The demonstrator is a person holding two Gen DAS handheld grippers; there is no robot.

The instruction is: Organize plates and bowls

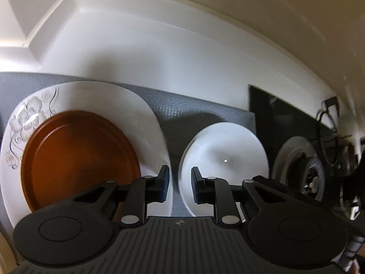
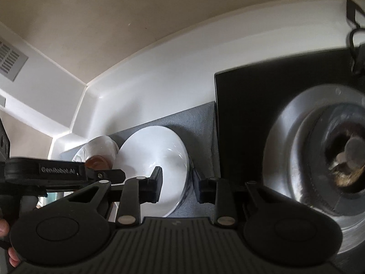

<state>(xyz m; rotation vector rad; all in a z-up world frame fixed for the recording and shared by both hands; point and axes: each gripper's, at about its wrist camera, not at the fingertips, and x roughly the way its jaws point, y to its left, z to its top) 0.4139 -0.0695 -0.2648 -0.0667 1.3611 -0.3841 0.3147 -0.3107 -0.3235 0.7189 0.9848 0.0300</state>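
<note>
A brown plate [image 1: 79,159] lies on a large white floral plate [image 1: 146,123] at the left of a grey mat [image 1: 182,109]. A white bowl [image 1: 225,155] stands to its right. My left gripper [image 1: 180,186] is open and empty, hovering over the gap between the plates and the bowl. My right gripper [image 2: 176,186] is open, its jaws straddling the right rim of the white bowl [image 2: 155,155] without gripping it. The floral plate [image 2: 100,148] and brown plate [image 2: 97,162] show behind the left gripper's body [image 2: 57,171].
A black stovetop [image 2: 241,114] with a steel burner [image 2: 324,155] lies right of the mat; it also shows in the left wrist view [image 1: 296,159]. A white wall [image 1: 159,57] backs the counter.
</note>
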